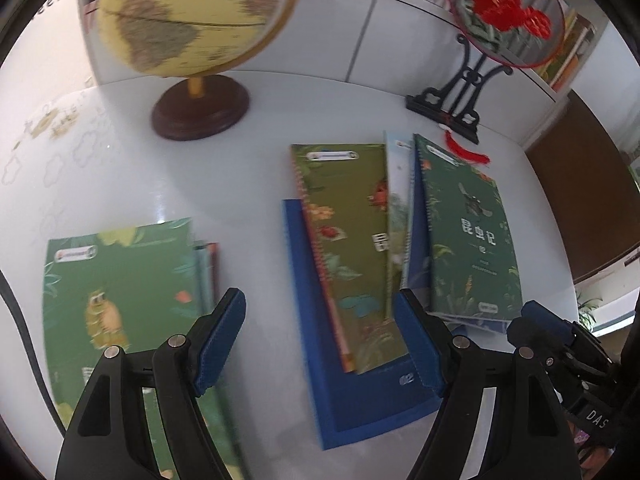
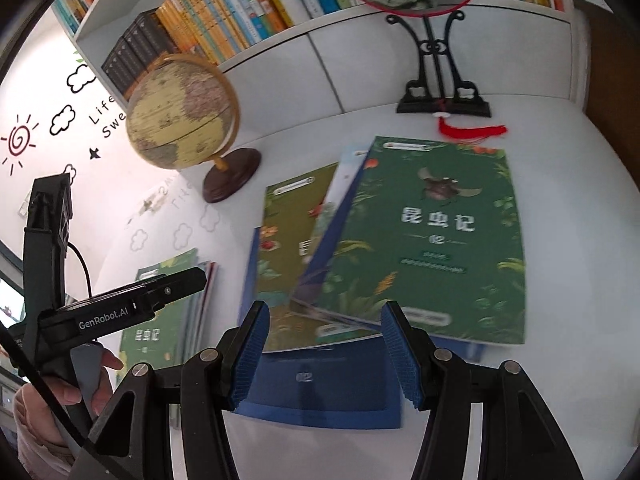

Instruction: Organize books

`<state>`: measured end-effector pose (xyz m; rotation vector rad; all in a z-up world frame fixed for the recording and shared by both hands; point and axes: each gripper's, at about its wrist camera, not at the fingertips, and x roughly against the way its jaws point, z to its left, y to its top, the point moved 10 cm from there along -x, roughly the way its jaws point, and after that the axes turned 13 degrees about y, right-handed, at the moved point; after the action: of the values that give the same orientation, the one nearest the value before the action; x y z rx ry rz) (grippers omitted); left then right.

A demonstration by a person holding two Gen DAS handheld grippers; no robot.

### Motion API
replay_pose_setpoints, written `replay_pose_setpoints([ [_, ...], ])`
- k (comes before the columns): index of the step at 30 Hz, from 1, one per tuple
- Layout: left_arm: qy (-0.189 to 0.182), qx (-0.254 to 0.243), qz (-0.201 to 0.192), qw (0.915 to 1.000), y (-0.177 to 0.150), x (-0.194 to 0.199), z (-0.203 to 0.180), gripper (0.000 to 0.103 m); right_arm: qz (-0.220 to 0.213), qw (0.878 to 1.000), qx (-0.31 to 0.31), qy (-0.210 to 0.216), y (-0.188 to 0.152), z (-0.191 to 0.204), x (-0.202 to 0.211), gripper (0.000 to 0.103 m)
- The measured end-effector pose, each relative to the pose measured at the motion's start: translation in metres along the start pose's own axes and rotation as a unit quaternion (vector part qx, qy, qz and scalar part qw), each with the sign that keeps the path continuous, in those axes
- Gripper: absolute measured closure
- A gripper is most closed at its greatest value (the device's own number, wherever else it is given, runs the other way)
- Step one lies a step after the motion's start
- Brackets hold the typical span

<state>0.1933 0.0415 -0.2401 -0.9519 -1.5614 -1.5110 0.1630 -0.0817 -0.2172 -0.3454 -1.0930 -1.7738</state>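
A loose heap of books lies mid-table: an olive-green spiral book (image 1: 344,248), a pale book (image 1: 400,200) and a dark green beetle-cover book (image 1: 468,232), all on a flat blue book (image 1: 360,392). A second pile, topped by a green owl-cover book (image 1: 120,300), lies at the left. My left gripper (image 1: 320,344) hovers open above the gap between pile and heap, its pads holding nothing. My right gripper (image 2: 326,352) hovers open over the blue book (image 2: 320,396), just short of the beetle book (image 2: 432,240) and olive book (image 2: 292,240). The left pile (image 2: 168,300) lies partly behind the left tool.
A globe (image 1: 192,20) on a dark wooden base stands at the back left. A round red-flower fan on a black stand (image 2: 440,80) with a red tassel (image 2: 472,132) stands at the back right. A filled bookshelf (image 2: 240,12) rises behind. A hand (image 2: 80,384) holds the left tool.
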Motion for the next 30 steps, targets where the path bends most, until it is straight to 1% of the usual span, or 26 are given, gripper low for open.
replay_pose_setpoints([
  [7,-0.014,-0.024,-0.003,0.9996,0.007,-0.009,-0.038,0.028,0.001,1.0,-0.002,-0.003,0.007,-0.023,0.005,0.047],
  [12,-0.024,-0.036,-0.004,0.9991,0.014,-0.017,-0.065,0.028,-0.011,1.0,-0.005,-0.016,0.013,-0.044,0.011,0.047],
  [20,-0.061,-0.047,-0.003,0.997,0.02,-0.037,-0.106,0.028,-0.066,0.996,-0.018,-0.062,0.025,-0.089,0.028,0.047],
  [24,-0.074,-0.056,0.003,0.9957,0.017,-0.047,-0.122,0.028,-0.077,0.994,-0.059,-0.055,0.023,-0.113,0.025,0.047],
  [26,-0.082,-0.058,-0.003,0.995,0.017,-0.049,-0.128,0.028,-0.079,0.993,-0.074,-0.052,0.021,-0.122,0.022,0.047],
  [28,-0.079,-0.059,-0.013,0.995,0.018,-0.05,-0.13,0.028,-0.08,0.992,-0.09,-0.043,0.02,-0.128,0.018,0.047],
  [30,-0.074,-0.059,-0.009,0.9955,0.018,-0.055,-0.13,0.028,-0.087,0.99,-0.1,-0.037,0.019,-0.133,0.016,0.047],
])
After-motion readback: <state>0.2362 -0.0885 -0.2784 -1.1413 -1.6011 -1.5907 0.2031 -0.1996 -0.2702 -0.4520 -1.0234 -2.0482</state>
